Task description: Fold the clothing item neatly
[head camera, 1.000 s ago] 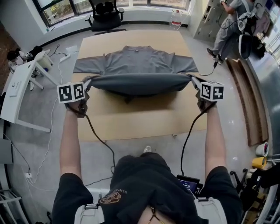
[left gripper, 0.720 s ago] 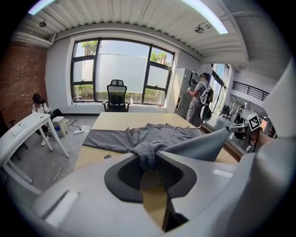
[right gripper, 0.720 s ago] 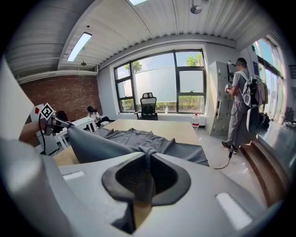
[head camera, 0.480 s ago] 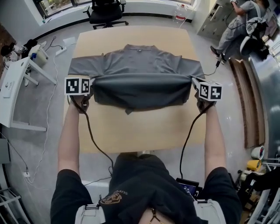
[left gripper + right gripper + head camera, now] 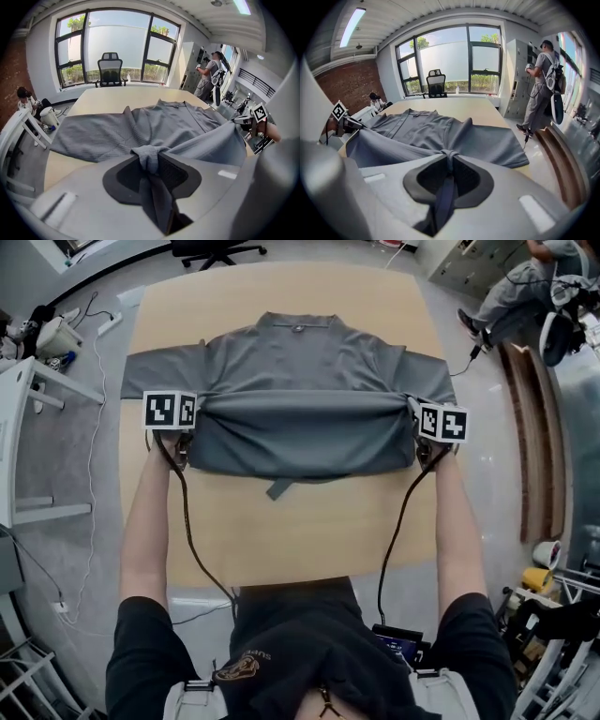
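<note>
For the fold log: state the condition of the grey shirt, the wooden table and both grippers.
Grey short-sleeved shirt: spread on the table, lower hem folded up over its middle.
Light wooden table: bearing the shirt, near edge bare.
Left gripper: shut on the hem's left corner; jaws just been opening, cloth between them.
Right gripper: shut on the hem's right corner.

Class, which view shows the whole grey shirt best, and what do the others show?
The head view: the grey shirt lies spread on the table, collar and both sleeves visible, hem folded upward. The left gripper view shows one bunched hem corner close up and the near sleeve; the right gripper view, the opposite corner and sleeve.
</note>
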